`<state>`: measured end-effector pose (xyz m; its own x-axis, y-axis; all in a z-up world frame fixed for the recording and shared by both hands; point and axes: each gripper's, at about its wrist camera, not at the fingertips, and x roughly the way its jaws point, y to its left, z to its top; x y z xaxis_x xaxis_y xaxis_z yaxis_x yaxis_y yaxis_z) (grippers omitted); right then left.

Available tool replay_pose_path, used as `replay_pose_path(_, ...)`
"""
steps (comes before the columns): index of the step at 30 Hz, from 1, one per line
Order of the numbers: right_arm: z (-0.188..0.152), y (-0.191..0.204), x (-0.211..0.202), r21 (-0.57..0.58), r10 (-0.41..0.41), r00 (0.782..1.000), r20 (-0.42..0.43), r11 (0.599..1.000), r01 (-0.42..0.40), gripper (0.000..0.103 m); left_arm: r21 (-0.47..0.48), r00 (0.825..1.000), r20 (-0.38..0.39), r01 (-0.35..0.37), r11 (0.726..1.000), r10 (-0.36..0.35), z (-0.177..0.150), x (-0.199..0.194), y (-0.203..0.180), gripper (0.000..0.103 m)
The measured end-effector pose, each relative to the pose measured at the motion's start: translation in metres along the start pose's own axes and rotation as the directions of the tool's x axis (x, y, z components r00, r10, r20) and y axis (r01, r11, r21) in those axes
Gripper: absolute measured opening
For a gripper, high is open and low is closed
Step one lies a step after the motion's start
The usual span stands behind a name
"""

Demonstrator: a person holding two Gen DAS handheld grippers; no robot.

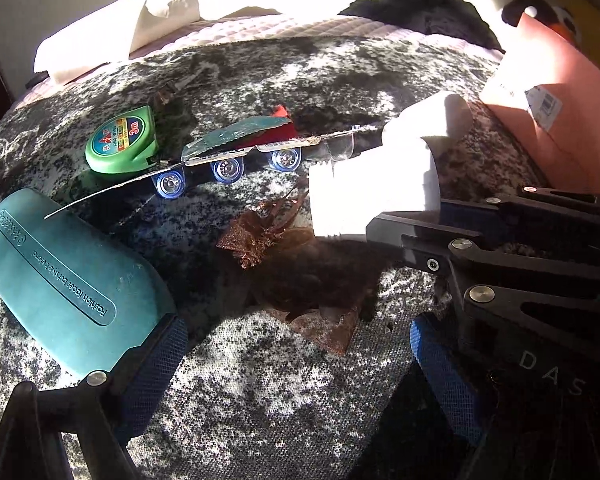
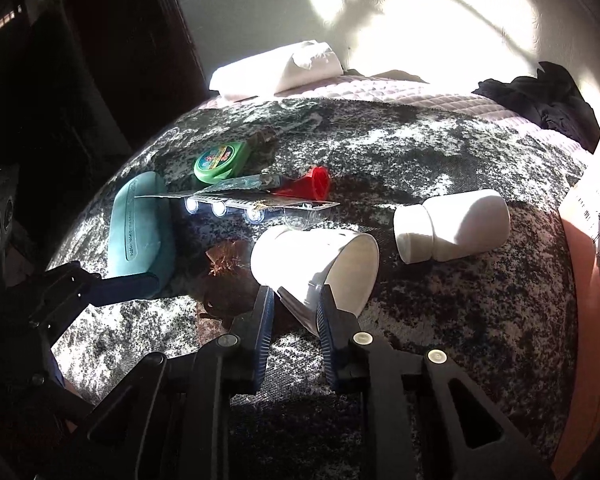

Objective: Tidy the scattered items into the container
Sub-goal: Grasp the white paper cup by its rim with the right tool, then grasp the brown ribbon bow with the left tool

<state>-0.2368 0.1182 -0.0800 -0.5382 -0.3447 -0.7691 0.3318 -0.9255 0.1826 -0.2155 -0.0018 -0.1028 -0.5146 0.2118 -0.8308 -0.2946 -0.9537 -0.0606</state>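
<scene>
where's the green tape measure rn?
Far left of the blanket: green tape measure lies beyond the teal case, beside the blister card.

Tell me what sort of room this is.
Probably a bedroom: the items lie on a mottled grey blanket spread over a quilted pale bedcover, with a white pillow against the wall and dark clothing heaped nearby.

One green tape measure (image 1: 120, 142), one teal case (image 1: 66, 280), one red cone (image 2: 312, 184) and one white cup (image 2: 316, 264) are counted. One white bottle (image 2: 452, 226) is seen beside the cup. Three blue-rimmed wheels (image 1: 226, 170) are counted on one blister card (image 1: 236, 148), with one brown mesh pouch (image 1: 256, 240) and one pink container (image 1: 556, 120).
</scene>
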Motion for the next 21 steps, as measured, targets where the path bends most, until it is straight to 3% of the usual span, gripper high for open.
replay_pose_path(4,0.001,0.009,-0.006,-0.023,0.006,1.000,0.022,1.000,-0.006,0.003,0.010,1.000,0.000,-0.015,1.000,0.015,0.001,0.004,-0.003,0.094)
replay_pose_path(10,0.005,0.018,-0.033,-0.043,-0.048,0.996,0.069,0.998,0.051,0.002,0.011,0.999,0.010,-0.040,0.999,0.040,0.002,0.008,-0.006,0.094)
replay_pose_path(18,-0.002,0.009,-0.074,-0.016,-0.049,0.994,0.102,0.999,0.051,0.002,-0.002,0.995,0.066,-0.079,0.997,0.079,0.002,0.021,-0.004,0.093)
replay_pose_path(19,-0.003,0.007,-0.077,-0.016,-0.054,0.993,0.102,0.998,0.056,0.002,-0.005,0.994,0.073,-0.080,0.997,0.080,0.002,0.023,-0.003,0.085)
replay_pose_path(20,-0.005,0.005,-0.081,-0.013,-0.059,0.993,0.106,0.998,0.061,0.002,-0.008,0.993,0.081,-0.081,0.997,0.081,0.002,0.024,-0.002,0.052)
replay_pose_path(21,-0.007,0.003,-0.085,-0.006,-0.061,0.992,0.108,0.998,0.062,0.002,-0.011,0.993,0.088,-0.081,0.997,0.082,0.001,0.026,-0.001,0.042)
